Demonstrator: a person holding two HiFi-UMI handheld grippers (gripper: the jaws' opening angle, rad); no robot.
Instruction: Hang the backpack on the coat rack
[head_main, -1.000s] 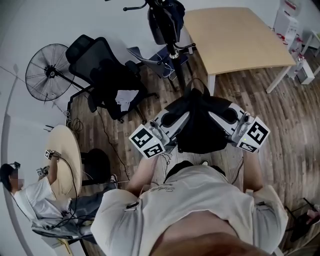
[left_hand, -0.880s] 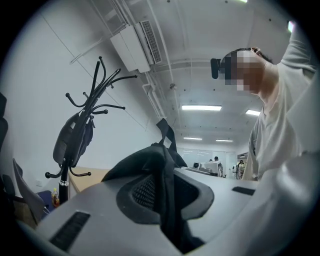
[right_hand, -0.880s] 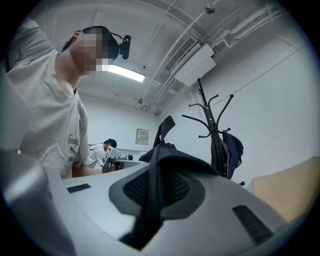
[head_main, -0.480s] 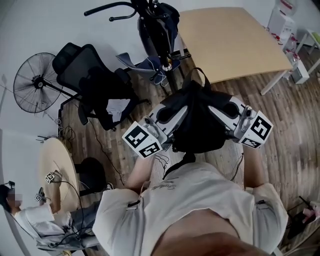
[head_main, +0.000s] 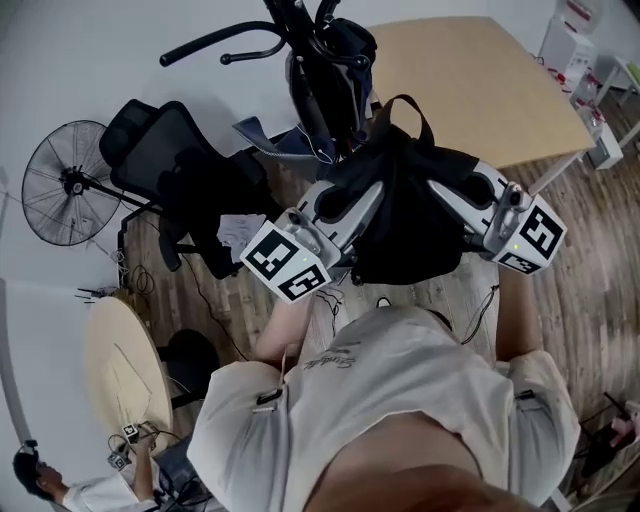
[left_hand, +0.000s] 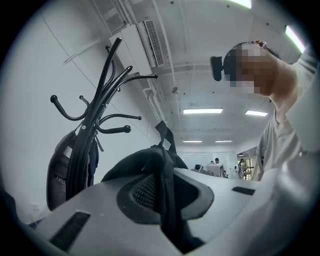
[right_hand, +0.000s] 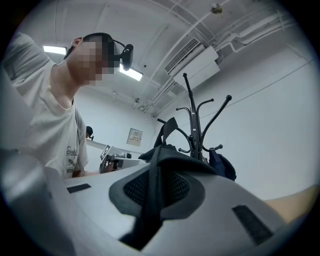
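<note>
I hold the black backpack (head_main: 405, 215) up in front of me with both grippers. My left gripper (head_main: 348, 208) is shut on its left side, my right gripper (head_main: 455, 192) on its right side. The backpack's top loop (head_main: 400, 108) stands up toward the black coat rack (head_main: 300, 35), just beyond it. In the left gripper view the left gripper (left_hand: 162, 172) pinches a black strap (left_hand: 161, 150), with the coat rack (left_hand: 92, 125) at the left. In the right gripper view the right gripper (right_hand: 156, 177) clamps a strap (right_hand: 159, 160), and the rack (right_hand: 196, 125) rises behind.
A dark bag (head_main: 335, 70) hangs on the coat rack. A black office chair (head_main: 175, 170) and a floor fan (head_main: 65, 190) stand at the left. A wooden table (head_main: 470, 75) is at the right, a round table (head_main: 120, 365) at the lower left.
The backpack and both grippers have risen and moved toward the coat rack, which now stands closer. Both grips are unchanged.
</note>
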